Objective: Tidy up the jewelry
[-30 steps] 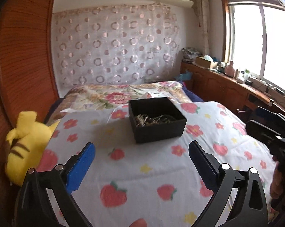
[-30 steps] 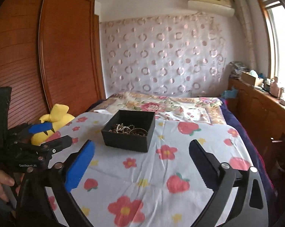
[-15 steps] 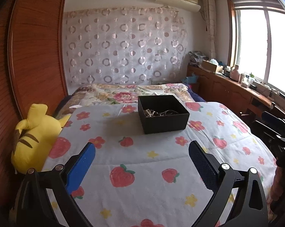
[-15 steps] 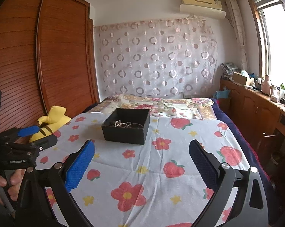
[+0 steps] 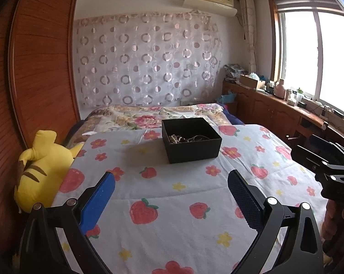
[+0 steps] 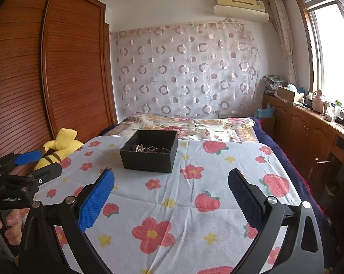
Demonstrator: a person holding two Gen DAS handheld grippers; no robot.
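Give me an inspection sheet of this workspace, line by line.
Surface: bed cover with strawberry and flower print, lying flat.
Job's things: open black box on the cover; jewelry piled inside, pieces too small to tell apart.
Clutter: yellow plush toy at the bed's left edge.
Grippers: left gripper open, empty; right gripper open, empty.
Cables: a thin cord on the counter, blurred.
Surroundings: wooden wardrobe, circle-patterned curtain, air conditioner, window.

Both hand-held grippers (image 5: 170, 189) (image 6: 170, 189) drawn back from black box (image 5: 191, 140).
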